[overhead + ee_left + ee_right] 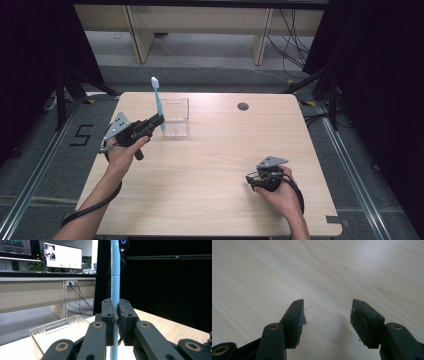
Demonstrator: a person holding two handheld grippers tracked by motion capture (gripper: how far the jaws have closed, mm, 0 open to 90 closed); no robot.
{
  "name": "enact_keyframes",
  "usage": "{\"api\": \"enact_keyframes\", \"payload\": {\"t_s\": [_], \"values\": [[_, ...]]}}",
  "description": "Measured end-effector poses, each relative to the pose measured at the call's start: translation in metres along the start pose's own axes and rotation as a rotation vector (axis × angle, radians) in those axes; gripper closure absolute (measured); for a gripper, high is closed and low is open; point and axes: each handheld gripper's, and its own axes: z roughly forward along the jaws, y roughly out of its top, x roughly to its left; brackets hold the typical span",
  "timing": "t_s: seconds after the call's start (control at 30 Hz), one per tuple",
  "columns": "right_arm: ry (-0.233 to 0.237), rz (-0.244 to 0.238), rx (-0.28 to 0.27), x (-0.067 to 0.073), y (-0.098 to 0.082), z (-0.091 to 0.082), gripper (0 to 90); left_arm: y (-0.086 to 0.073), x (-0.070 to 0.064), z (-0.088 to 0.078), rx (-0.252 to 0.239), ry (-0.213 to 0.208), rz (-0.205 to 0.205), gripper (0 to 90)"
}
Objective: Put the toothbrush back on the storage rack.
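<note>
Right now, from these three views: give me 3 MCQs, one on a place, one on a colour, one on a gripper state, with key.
1. Where is the clear tray?
A. far left part of the table
B. near right corner
C. on the floor

2. What colour is the toothbrush handle?
A. red
B. light blue
C. black

3. How does the right gripper stand?
A. shut on the toothbrush
B. open over bare wood
C. shut on the tray

Key: 1 A, the high view shows it beside the left gripper; 2 B, plain in the left gripper view; 3 B, its jaws stand apart with nothing between them.
</note>
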Motion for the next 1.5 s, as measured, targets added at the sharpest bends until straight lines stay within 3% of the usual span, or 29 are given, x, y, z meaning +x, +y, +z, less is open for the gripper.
{"api": "enact_keyframes", "payload": {"t_s": [0.37, 0.9, 1.5], "values": [[-0.001, -0.003, 0.001, 0.000, 0.000, -0.001, 45.1, -0.001, 0.012, 0.006, 0.012, 0.030, 0.013, 83.3], [-0.006, -0.010, -0.010, 0.001, 0.001, -0.001, 45.2, -0.003, 0.025, 0.015, 0.020, 0.056, 0.000, 83.3], [-0.002, -0.008, -0.010, 0.002, 0.002, 0.000, 45.2, -0.011, 0.042, 0.024, 0.035, 0.111, -0.011, 83.3]]}}
